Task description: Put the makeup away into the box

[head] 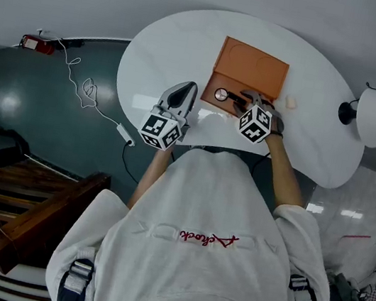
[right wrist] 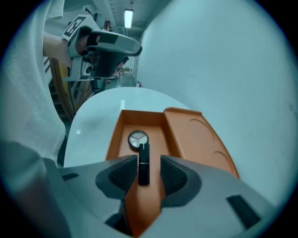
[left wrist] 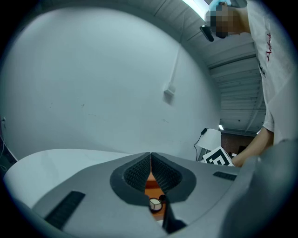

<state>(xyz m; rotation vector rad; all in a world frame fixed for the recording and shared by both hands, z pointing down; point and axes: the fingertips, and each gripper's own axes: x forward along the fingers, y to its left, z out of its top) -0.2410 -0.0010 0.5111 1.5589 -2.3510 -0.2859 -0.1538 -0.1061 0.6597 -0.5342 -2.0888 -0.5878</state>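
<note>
At the 12 o'clock end of the white table (head: pixel 163 48), the orange box (right wrist: pixel 114 135) lies with its lid (right wrist: pixel 195 135) folded open toward 3 o'clock.

Contents: a round compact (right wrist: pixel 138 139) rests on the box floor. A black lipstick (right wrist: pixel 144 162) lies lengthwise just at its 6 o'clock side, touching it or nearly so.

Right gripper (right wrist: pixel 144 175): pitched steeply down over the box, jaws moderately wide. The lipstick lies between the pads with a gap on each side, so it is not gripped. It appears set down.

Left gripper (left wrist: pixel 151 160): level, at 9 o'clock of the right one and short of the box, jaws pressed together with nothing between them.

Outstanding: a small cream item (head: pixel 291 102) sits on the table at 3 o'clock of the box. It is too small to identify. If it is makeup, the task is not complete.

Risks, as judged:
- The pads flank the lipstick closely. A tilted or sideways withdrawal could catch the tube and roll it or drag it out.
- A push toward 12 o'clock would drive the lipstick into the compact.
- Reaching toward the cream item carries the gripper across the open lid. Contact there could shift the whole box.
- The left gripper must open before it can take anything.
</note>
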